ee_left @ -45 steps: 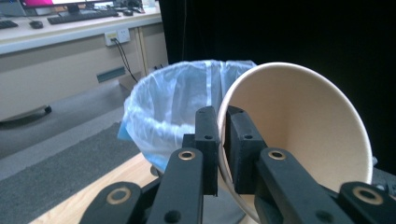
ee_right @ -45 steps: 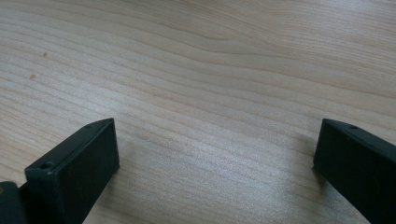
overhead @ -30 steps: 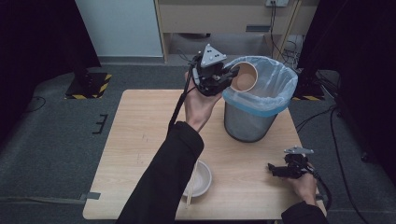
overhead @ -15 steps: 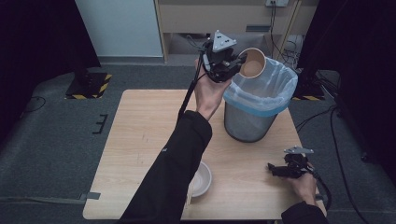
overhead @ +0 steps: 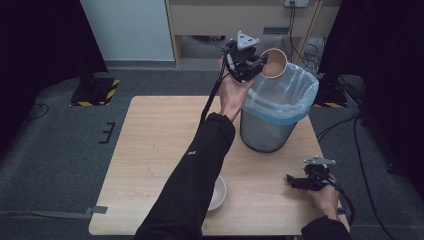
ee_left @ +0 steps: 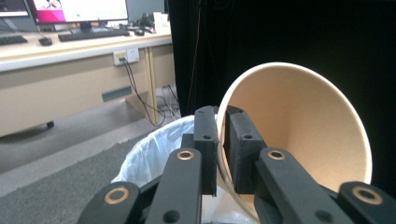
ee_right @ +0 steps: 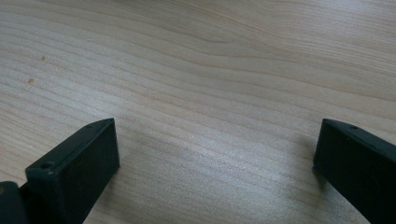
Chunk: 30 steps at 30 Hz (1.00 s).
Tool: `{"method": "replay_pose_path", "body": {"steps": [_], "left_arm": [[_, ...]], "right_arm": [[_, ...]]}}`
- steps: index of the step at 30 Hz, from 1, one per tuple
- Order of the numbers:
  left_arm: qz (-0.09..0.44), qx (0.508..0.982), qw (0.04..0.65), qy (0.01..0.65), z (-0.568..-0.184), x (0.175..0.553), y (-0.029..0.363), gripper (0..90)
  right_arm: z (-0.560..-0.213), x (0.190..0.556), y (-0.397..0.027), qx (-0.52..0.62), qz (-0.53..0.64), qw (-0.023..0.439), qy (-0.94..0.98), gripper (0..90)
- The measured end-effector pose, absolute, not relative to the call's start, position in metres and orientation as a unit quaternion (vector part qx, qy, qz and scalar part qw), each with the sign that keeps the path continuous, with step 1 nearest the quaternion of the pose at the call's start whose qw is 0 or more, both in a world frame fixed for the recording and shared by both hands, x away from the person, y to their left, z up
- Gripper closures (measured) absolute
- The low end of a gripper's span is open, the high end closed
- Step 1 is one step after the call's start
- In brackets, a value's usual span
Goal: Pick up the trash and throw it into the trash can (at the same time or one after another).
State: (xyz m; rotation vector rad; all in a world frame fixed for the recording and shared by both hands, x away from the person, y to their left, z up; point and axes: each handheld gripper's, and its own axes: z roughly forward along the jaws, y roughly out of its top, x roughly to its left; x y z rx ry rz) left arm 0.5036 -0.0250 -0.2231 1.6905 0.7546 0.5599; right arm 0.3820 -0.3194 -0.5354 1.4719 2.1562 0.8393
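The left hand-held gripper pinches the rim of a tan paper cup, tipped on its side just above the far left rim of the grey mesh bin with its blue-white liner; the right hand-held gripper rests wide open on the wooden desk, well apart

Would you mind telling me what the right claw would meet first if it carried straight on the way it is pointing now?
The right claw, jaws wide open and empty, looks down onto the bare wooden table, so the tabletop would likely come first. Nothing lies between the jaws in its own view, though the gap to the wood is hard to judge.
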Motion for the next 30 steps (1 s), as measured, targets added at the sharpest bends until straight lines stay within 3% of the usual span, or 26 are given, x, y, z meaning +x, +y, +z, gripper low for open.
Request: {"method": "replay_pose_path", "body": {"steps": [9,11,17,22,30], "left_arm": [[0.235,0.731,0.554,0.323,-0.236,0.515,-0.038,77.0],[0.225,0.731,0.556,0.326,-0.238,0.517,-0.038,68.2],[0.225,0.727,0.567,0.316,-0.230,0.507,-0.035,54.1],[0.231,0.721,0.581,0.299,-0.216,0.486,-0.019,43.9],[0.238,0.716,0.588,0.291,-0.212,0.448,0.029,35.6]], "right_arm": [[-0.535,0.383,-0.319,0.528,0.300,0.199,0.769,0.3],[-0.536,0.383,-0.319,0.528,0.300,0.199,0.769,0.2],[-0.536,0.383,-0.319,0.527,0.302,0.200,0.769,0.3],[-0.536,0.382,-0.318,0.528,0.301,0.199,0.769,0.3],[-0.536,0.383,-0.318,0.528,0.301,0.199,0.769,0.2]]}}
